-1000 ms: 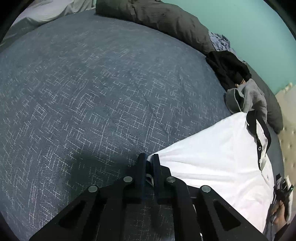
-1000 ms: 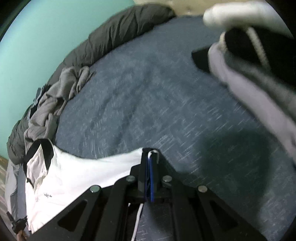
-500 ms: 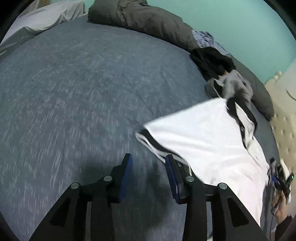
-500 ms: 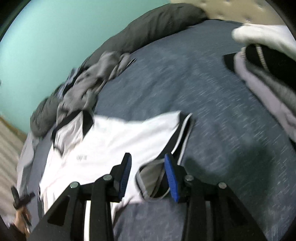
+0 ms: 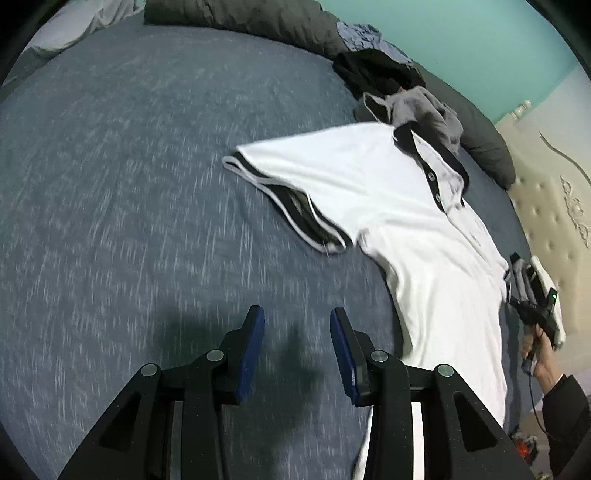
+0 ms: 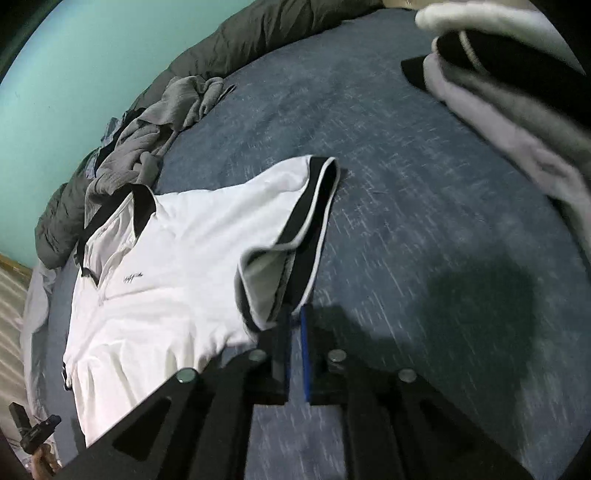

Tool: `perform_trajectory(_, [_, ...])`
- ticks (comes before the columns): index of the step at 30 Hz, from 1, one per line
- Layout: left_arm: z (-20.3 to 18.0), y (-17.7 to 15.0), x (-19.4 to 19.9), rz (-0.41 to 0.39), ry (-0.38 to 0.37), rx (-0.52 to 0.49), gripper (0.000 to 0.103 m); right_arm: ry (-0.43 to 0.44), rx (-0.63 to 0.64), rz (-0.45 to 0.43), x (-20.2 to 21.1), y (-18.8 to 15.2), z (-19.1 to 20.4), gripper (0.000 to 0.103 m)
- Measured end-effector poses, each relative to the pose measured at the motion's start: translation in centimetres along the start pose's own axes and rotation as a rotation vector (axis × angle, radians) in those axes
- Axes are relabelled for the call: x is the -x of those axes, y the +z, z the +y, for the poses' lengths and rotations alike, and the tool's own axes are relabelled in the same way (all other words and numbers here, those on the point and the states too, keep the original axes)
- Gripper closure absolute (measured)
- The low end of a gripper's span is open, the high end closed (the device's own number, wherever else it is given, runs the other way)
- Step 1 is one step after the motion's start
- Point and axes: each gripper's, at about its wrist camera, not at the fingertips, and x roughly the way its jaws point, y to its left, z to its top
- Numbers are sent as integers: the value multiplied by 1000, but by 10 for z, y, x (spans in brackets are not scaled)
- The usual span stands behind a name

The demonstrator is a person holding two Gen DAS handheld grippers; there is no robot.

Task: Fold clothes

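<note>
The white polo shirt with black collar and black-trimmed sleeves (image 5: pixel 388 206) lies spread flat, ahead-right of the left gripper (image 5: pixel 297 332), whose jaws stand apart. The right gripper (image 6: pixel 294 325), nearly closed on nothing, sits at the sleeve cuff (image 6: pixel 306 229); its gaping opening could snag a finger and bunch the fold.

A bed (image 5: pixel 129 155) covered in a blue-grey flecked sheet fills most of both views. A white polo shirt (image 5: pixel 388 192) with black collar and black-banded sleeves lies spread flat on it, right of centre in the left wrist view and left of centre in the right wrist view. Beyond its collar a crumpled grey garment (image 6: pixel 155 122) rests on the sheet, with a black garment (image 5: pixel 373 70) just past it. A dark grey duvet (image 5: pixel 258 18) is bunched along the bed's far edge, against the teal wall. At the upper right of the right wrist view sits a stack of clothes (image 6: pixel 517 99) (folded, it seems).
</note>
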Motion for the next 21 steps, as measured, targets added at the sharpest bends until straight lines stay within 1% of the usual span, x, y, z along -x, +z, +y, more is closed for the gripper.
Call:
perform_trajectory(1, [-1,-6,2,11,-3,-3,62,17,3,-4,8,-4,1,73])
perform_trajectory(2, [-2,-11,3,22,-6,-8,61,33,10,-4,16,-9,4,63])
perform_trajectory(4, [-6,-22,6,45,-7,-22,58,59,46,28,29,-22,10,63])
perform_trajectory(6, [-10,-33,9,67,-11,-32,54,70,102,84,42,-42,19,63])
perform_trajectory(7, [-13,-39,10,79,-16,-37,50,76,114,110,47,-52,19,63])
perform_trajectory(8, [-15,-45,12,88,-22,-41,49,82,126,137,52,-63,20,63])
perform_trajectory(12, [-25,-71,14,139,-42,-55,49,106,174,243,71,-106,23,63])
perform_trajectory(14, [-30,-86,14,167,-51,-64,49,118,199,296,81,-127,25,57])
perform_trajectory(16, [-33,-98,14,184,-47,-78,49,130,223,348,90,-148,27,56])
perform_trajectory(21, [-41,-131,13,243,-35,-123,49,108,269,387,109,-184,20,56])
